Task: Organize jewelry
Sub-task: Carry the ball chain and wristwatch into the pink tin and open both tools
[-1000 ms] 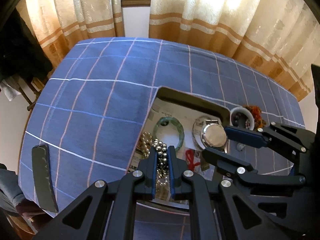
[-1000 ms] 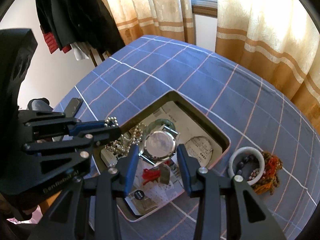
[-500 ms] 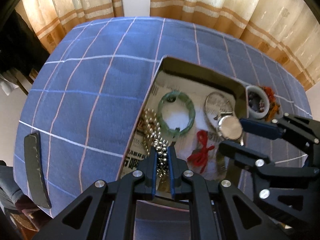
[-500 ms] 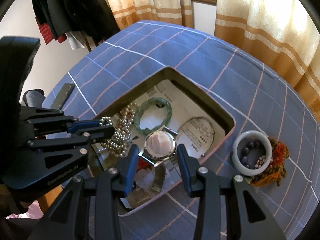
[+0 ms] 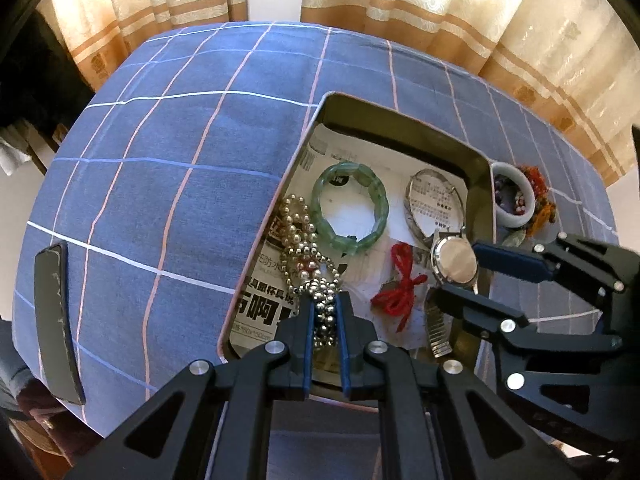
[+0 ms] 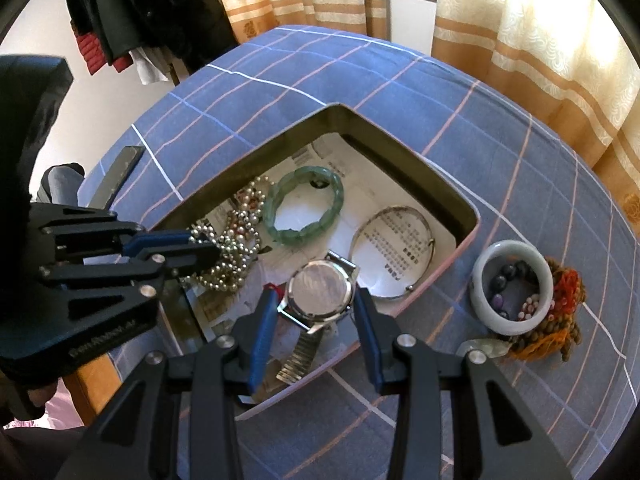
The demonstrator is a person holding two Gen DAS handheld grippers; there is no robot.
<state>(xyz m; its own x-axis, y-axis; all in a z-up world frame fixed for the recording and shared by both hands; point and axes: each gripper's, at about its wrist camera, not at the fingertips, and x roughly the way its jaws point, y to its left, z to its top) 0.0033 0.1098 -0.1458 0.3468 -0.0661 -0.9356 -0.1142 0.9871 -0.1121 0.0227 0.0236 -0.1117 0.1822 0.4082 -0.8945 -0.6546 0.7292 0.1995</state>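
Note:
An open box [image 5: 400, 122] [image 6: 404, 148] lined with newspaper sits on the blue checked table. My left gripper [image 5: 325, 300] [image 6: 208, 252] is shut on a silver bead necklace [image 5: 322, 304] [image 6: 228, 256] low over the box's left side. My right gripper [image 6: 316, 300] [image 5: 466, 268] is shut on a silver wristwatch [image 6: 322, 294] [image 5: 454, 260], whose metal strap [image 6: 298, 354] hangs down into the box. In the box lie a green bangle [image 5: 350, 206] [image 6: 306, 204], a thin silver bangle [image 5: 434, 204] [image 6: 394, 254], a pearl strand [image 5: 294, 228] and a red cord [image 5: 398, 284].
A white cup of beads [image 6: 512, 286] [image 5: 514, 200] stands right of the box, beside an orange and brown bead bundle [image 6: 556, 320]. A dark flat bar [image 5: 54, 324] [image 6: 116, 176] lies at the table's left edge. Curtains hang behind the table.
Both grippers have come down lower into the box with the necklace and the watch still held. The necklace beads now rest on the pile in the box.

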